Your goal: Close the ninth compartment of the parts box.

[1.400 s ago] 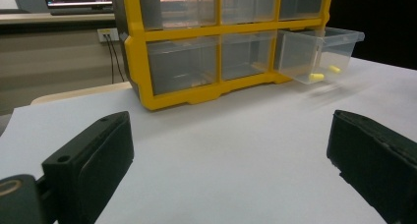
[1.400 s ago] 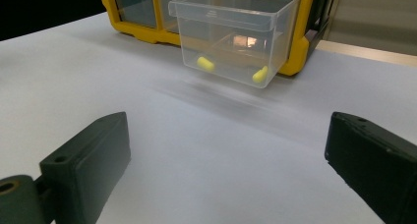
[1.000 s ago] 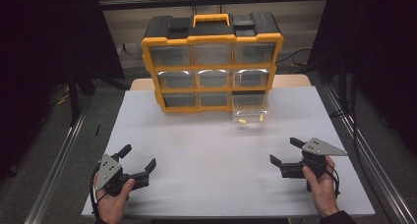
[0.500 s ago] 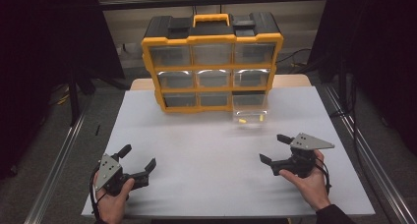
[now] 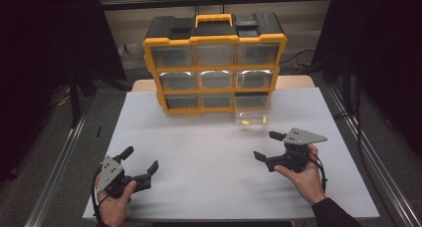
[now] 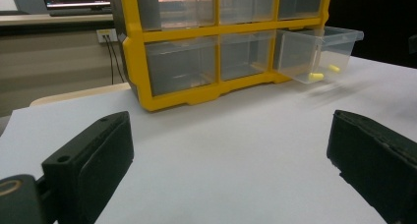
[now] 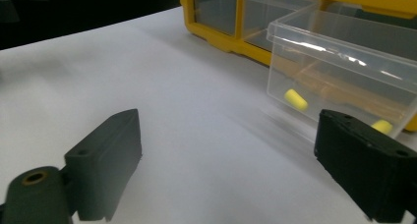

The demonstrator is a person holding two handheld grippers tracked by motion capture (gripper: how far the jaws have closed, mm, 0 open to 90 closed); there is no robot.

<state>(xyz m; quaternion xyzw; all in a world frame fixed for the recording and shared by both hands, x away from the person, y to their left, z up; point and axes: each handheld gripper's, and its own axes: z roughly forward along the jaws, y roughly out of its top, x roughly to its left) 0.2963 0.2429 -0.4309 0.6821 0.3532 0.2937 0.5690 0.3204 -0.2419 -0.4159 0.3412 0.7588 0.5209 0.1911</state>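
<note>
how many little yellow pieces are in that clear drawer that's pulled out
2. Both lie on the floor of the open drawer at the organizer's bottom right: one yellow piece toward its middle, the other nearer a corner, partly behind a jaw. More could be hidden there.

Organizer point(image 5: 214, 67) yellow-black; drawer point(image 5: 253, 116) clear; pieces inside point(image 7: 296, 99) yellow; table point(image 5: 209, 157) white; jaws black

We are in a lab-style recording bay: a white-covered table point(image 5: 219, 152) framed by metal rails point(image 5: 54, 167), black curtains point(image 5: 45, 53) at both sides, wall sockets point(image 6: 107, 36) behind, and a yellow drawer organizer point(image 5: 215, 62) set up.
</note>
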